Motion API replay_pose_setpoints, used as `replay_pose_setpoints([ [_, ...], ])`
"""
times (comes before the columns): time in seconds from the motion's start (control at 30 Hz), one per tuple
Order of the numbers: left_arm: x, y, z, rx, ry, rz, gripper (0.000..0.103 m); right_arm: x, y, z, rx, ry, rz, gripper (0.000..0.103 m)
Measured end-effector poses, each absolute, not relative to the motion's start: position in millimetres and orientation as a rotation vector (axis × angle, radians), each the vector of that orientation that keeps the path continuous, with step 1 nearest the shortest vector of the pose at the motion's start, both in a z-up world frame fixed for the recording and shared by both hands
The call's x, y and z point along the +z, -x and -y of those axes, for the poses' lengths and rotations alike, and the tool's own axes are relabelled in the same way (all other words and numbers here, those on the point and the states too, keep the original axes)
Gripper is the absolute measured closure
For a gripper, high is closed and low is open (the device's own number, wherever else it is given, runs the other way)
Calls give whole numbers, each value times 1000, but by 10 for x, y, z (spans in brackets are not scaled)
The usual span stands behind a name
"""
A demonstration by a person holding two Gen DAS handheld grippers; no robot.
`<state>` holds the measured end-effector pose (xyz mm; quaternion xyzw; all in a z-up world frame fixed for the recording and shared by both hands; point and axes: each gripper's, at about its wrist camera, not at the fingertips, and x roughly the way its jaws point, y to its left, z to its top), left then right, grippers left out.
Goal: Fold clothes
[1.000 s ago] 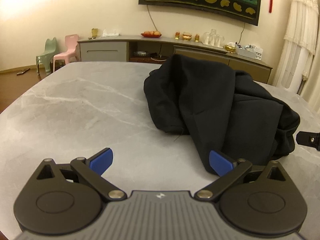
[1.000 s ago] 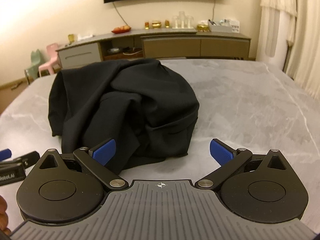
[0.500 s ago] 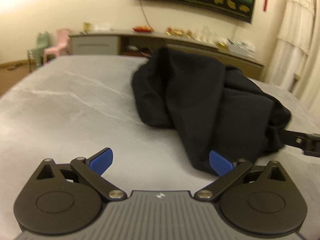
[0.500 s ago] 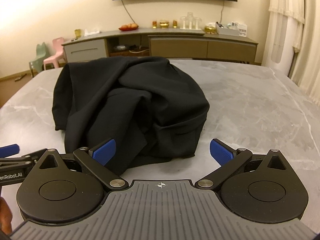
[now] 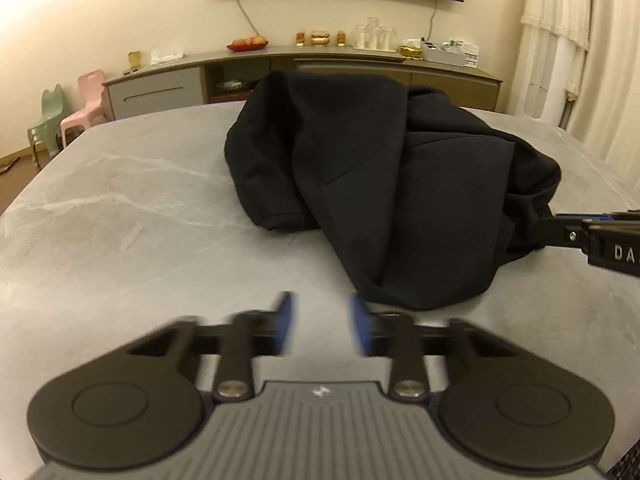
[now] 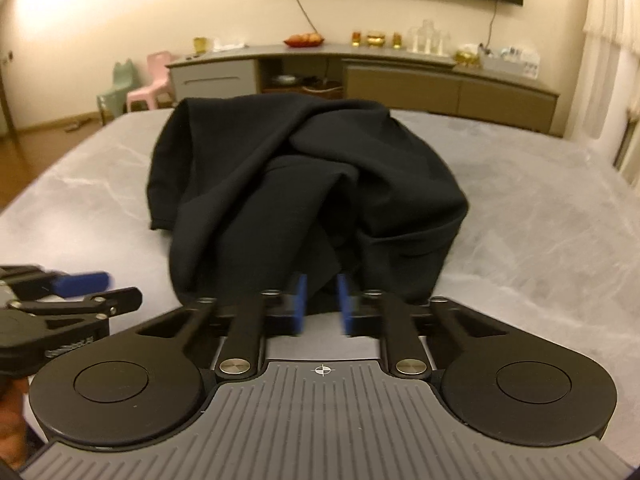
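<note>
Whereas both pairs stood spread wide half a second ago, each is now drawn narrow.
Left fingers: the blue-padded fingers [image 5: 286, 322] of the left gripper [image 5: 320, 322] are blurred and brought close with a gap left between them; nothing is seen held, and bare grey marble-patterned counter [image 5: 132, 208] lies under them, just beside the cloth's near hem.
Right fingers: the blue pads of the right gripper [image 6: 322, 304] are narrowed around a hanging fold; whether the fold is truly pinched cannot be told.
Garment: the crumpled black fabric garment [image 5: 384, 184] is heaped mid-counter, unfolded.
Meaning: a first grasp is judged to be under way on the right, so that the heap can be lifted and spread.
Risk: the left closure may be taken on air.
</note>
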<state>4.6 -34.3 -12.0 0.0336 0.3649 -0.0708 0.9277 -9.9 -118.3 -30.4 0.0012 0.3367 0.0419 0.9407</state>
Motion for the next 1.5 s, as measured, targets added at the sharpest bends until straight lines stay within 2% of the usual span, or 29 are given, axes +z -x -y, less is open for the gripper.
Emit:
replay_pose_setpoints([
  [0.03,-115,-42,347,-148,-70,-744,102,-299,102,1183,94,-10,-685,99],
  [0.07,-109,-37,352,-153,-71,-739,102,-294,105,1183,103,-17,-682,103],
  [0.4,-103,-33,353,-139,-84,-721,103,-294,115,1171,104,-32,-674,103],
  [0.43,-112,-42,350,-136,-90,-727,99,-302,113,1183,96,-36,-674,102],
  [0.47,-122,-51,346,-130,-95,-732,87,-310,105,1196,82,-39,-673,94],
  [0.5,-129,-60,338,-116,-97,-736,75,-315,93,1206,64,-34,-670,78],
  [0.53,-130,-64,326,-103,-98,-735,46,-319,80,1217,46,-28,-666,67],
  [0.57,-125,-70,314,-100,-102,-729,23,-323,67,1228,27,-23,-662,43],
  [0.6,-119,-87,308,-98,-114,-726,18,-312,49,1237,21,-14,-653,28],
  [0.67,-106,-120,294,-94,-137,-720,15,-285,11,1253,10,6,-633,17],
  [0.73,-93,-154,281,-89,-161,-714,14,-247,-84,1264,19,60,-619,16],
  [0.83,-89,-312,256,-94,-193,-740,13,-223,-299,1299,18,163,-589,8],
  [0.93,-100,-588,296,-118,-244,-782,8,-274,-571,1368,-8,234,-581,7],
  [1.17,-315,-1281,418,-96,-306,-771,8,-571,-1273,1460,31,266,-672,4],
  [1.23,-388,-1413,430,-112,-266,-789,10,-645,-1408,1476,42,250,-692,5],
  [1.27,-406,-1464,448,-123,-254,-793,10,-660,-1460,1491,54,228,-706,10],
  [1.3,-403,-1497,478,-135,-260,-783,10,-652,-1514,1522,86,190,-724,32],
  [1.33,-400,-1531,509,-147,-267,-774,13,-626,-1554,1555,122,143,-744,47],
  [1.37,-395,-1564,533,-158,-271,-765,26,-584,-1590,1589,139,94,-760,73],
  [1.4,-383,-1603,537,-164,-266,-759,37,-517,-1616,1614,137,60,-762,93],
  [1.47,-333,-1704,496,-153,-228,-755,89,-346,-1619,1668,141,28,-710,101],
  [1.5,-264,-1732,432,-159,-188,-740,94,-218,-1587,1707,140,0,-663,102],
])
